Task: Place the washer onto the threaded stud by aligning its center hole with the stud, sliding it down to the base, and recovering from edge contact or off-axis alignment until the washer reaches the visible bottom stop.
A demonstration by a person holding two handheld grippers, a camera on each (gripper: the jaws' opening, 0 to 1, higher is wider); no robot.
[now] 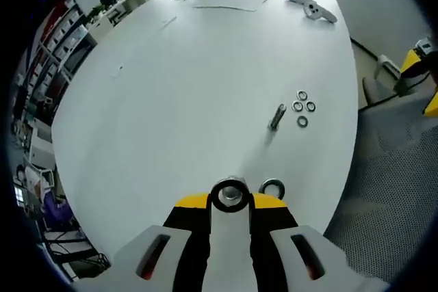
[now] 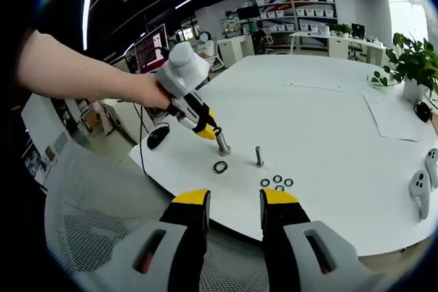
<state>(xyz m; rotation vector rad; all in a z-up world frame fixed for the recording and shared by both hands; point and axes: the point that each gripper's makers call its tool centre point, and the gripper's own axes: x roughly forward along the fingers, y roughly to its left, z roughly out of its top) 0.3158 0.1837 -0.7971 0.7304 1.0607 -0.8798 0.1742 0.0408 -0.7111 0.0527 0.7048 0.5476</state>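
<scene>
Left gripper fingers clamp an upright stud on the counter; a washer lies beside it. Right gripper, fingers apart and empty, must next fetch the washer.

Tabletop mostly bare through the middle, wide passage there. Near edge is crowded: upright stud, four loose washers just beside it, one lone washer near the left tongs, which grip a second stud end-down on the tabletop. Mesh chair blocks approach from below the near edge. Papers, plant and controllers sit along the far and right edges.
</scene>
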